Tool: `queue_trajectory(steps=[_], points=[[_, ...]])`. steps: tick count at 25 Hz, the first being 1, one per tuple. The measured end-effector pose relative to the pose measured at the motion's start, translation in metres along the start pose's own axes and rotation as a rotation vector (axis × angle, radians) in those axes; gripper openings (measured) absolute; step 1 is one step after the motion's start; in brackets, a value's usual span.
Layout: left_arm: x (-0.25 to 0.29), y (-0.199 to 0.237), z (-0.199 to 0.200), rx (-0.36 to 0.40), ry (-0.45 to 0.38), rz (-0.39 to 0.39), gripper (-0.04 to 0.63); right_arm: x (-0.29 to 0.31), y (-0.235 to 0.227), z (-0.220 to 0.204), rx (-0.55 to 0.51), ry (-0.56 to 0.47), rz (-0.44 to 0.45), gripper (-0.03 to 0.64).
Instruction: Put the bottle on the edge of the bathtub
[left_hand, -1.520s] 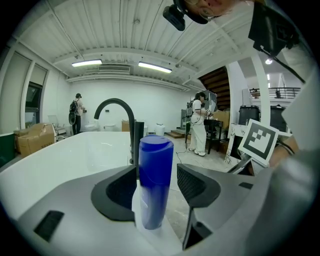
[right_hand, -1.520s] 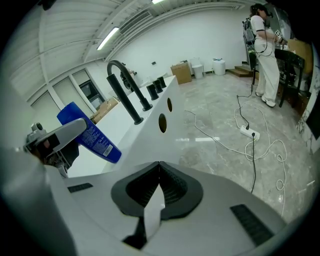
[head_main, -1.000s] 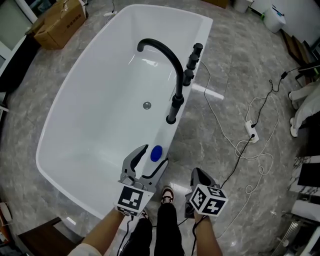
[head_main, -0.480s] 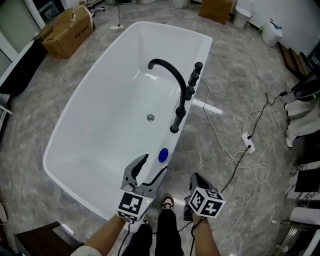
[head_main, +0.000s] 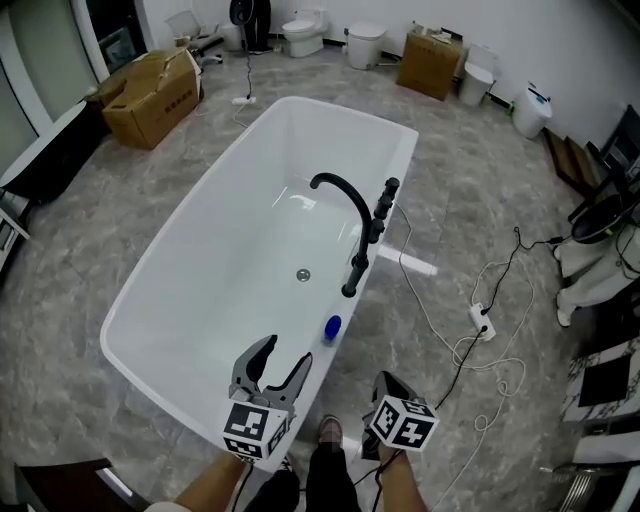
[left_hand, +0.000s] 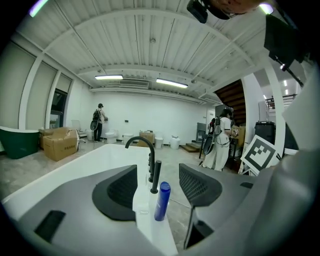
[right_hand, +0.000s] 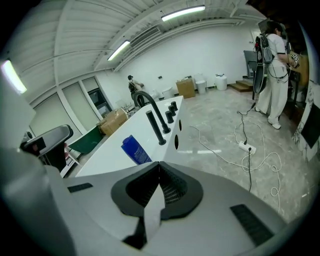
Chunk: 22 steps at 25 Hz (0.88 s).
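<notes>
Your left gripper (head_main: 285, 352) sits low and close to your body, over the near end of the white bathtub (head_main: 200, 260). It points along the right-hand rim towards the black faucet (head_main: 358, 258). Its fingers (left_hand: 115, 192) are spread wide apart and hold nothing. Through the gap between them you see the blue bottle (left_hand: 161, 201), which stands well beyond the fingertips.

The bottle (head_main: 331, 327) stands upright on the edge of the bathtub, on the faucet side. It is between the tub's near end and the foot of the faucet, and clear of both grippers.

Your right gripper (head_main: 388, 385) is held just beside your left one, over the grey floor next to the tub and your shoe (head_main: 328, 430). Its fingers (right_hand: 170, 192) are pressed together on nothing. Both your forearms come in from the bottom of the head view, close together.
</notes>
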<state>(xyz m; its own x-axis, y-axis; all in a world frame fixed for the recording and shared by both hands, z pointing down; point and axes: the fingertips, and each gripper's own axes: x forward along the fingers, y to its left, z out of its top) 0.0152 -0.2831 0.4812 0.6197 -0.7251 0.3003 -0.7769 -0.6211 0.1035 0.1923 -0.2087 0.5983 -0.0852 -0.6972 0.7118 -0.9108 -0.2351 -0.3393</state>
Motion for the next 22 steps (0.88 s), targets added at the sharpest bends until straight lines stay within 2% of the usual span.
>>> queue_trajectory(steps=[5, 11, 22], points=[[-0.027, 0.012, 0.016, 0.003, -0.005, 0.053, 0.262, -0.018, 0.015, 0.01, -0.045, -0.029, 0.004, 0.026], [-0.074, 0.016, 0.029, -0.015, -0.033, 0.075, 0.23, -0.046, 0.039, 0.006, -0.084, -0.051, 0.023, 0.026], [-0.137, 0.04, 0.053, -0.053, -0.098, 0.159, 0.179, -0.082, 0.11, 0.015, -0.202, -0.086, 0.074, 0.026]])
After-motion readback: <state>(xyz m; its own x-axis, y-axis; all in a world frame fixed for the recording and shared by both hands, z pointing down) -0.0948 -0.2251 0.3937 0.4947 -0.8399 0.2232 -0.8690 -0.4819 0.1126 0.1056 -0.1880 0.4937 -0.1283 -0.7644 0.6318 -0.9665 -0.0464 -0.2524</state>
